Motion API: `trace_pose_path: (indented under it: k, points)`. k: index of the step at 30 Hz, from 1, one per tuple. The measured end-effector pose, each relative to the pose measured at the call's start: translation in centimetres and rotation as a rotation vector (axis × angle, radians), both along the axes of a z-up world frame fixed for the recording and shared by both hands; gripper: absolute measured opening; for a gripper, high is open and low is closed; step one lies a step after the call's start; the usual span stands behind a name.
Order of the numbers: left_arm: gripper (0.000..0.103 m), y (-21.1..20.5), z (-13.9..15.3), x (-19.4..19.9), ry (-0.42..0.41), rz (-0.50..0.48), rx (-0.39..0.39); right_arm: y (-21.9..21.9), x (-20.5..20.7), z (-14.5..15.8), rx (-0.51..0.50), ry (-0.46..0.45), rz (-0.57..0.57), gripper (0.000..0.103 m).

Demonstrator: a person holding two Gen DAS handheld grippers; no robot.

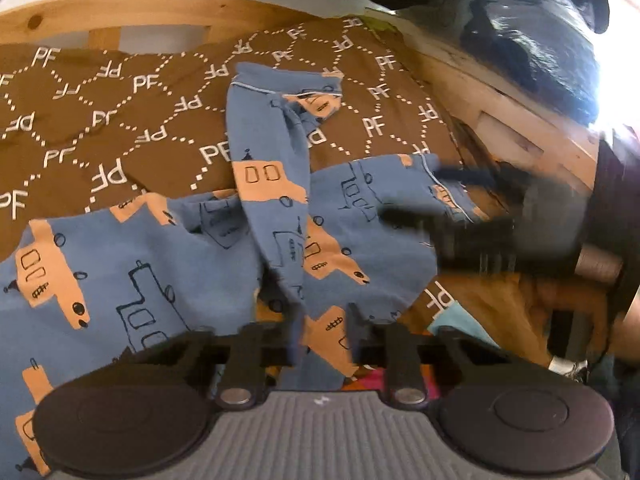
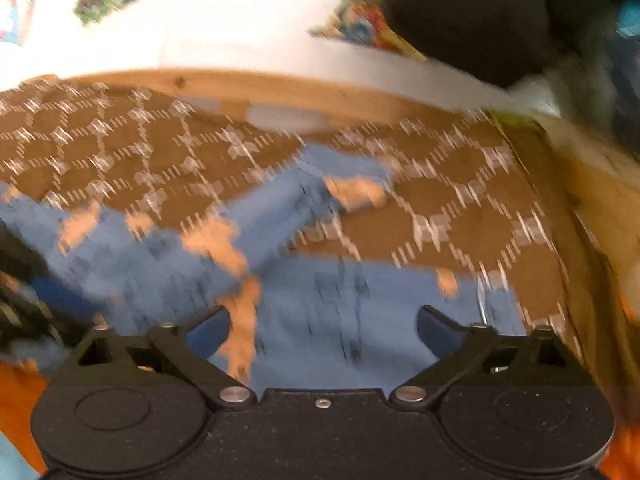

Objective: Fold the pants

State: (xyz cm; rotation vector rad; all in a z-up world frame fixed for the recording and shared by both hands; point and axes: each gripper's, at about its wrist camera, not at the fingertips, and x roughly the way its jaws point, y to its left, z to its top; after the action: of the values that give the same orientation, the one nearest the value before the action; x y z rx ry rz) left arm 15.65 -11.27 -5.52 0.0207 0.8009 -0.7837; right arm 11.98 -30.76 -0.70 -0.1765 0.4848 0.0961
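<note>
The blue pants (image 1: 280,216) with orange and outlined vehicle prints lie crumpled on a brown quilt (image 1: 120,120), one leg running away from me. My left gripper (image 1: 320,344) is shut on a fold of the pants at the near edge. In the left wrist view my right gripper (image 1: 452,208) shows blurred at the right, over the pants' right part. In the blurred right wrist view the pants (image 2: 320,300) fill the lower middle, and my right gripper (image 2: 323,328) is open just above the cloth, its blue-padded fingers (image 2: 208,332) wide apart.
The quilt (image 2: 440,208) with white "PF" lettering covers a bed with a wooden frame (image 1: 120,12) behind and a wooden side rail (image 1: 520,128) at right. Dark bundled things (image 1: 532,40) sit beyond the rail. Orange cloth (image 2: 20,408) lies at the near left.
</note>
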Motion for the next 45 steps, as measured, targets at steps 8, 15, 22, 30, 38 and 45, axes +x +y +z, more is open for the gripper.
trace_pose_path:
  k: [8, 15, 22, 30, 38, 45]
  points:
    - [0.005, 0.0, 0.0, 0.3, 0.019, 0.027, 0.005, 4.8, 11.7, 5.0, 0.053, 0.177, 0.198, 0.065]
    - [0.005, 0.0, -0.3, 0.4, 0.022, 0.034, 0.010, 9.1, 18.6, 1.3, -0.067, 0.383, 0.043, 0.038]
    - [0.002, 0.0, 0.0, 0.0, -0.007, 0.033, 0.025, 5.8, 16.3, 2.1, 0.056, 0.275, -0.003, 0.001]
    - [0.002, -1.6, 1.3, -1.6, -0.115, -0.008, 0.104, -2.3, 7.6, 6.2, 0.243, 0.069, -0.130, 0.000]
    - [0.002, -3.8, -0.1, -3.0, -0.156, -0.072, 0.242, -7.9, 0.0, 1.2, 0.369, 0.115, -0.296, 0.000]
    - [0.002, -3.9, -1.2, -4.1, -0.161, -0.099, 0.307, -9.3, -2.2, -2.5, 0.446, 0.104, -0.329, 0.001]
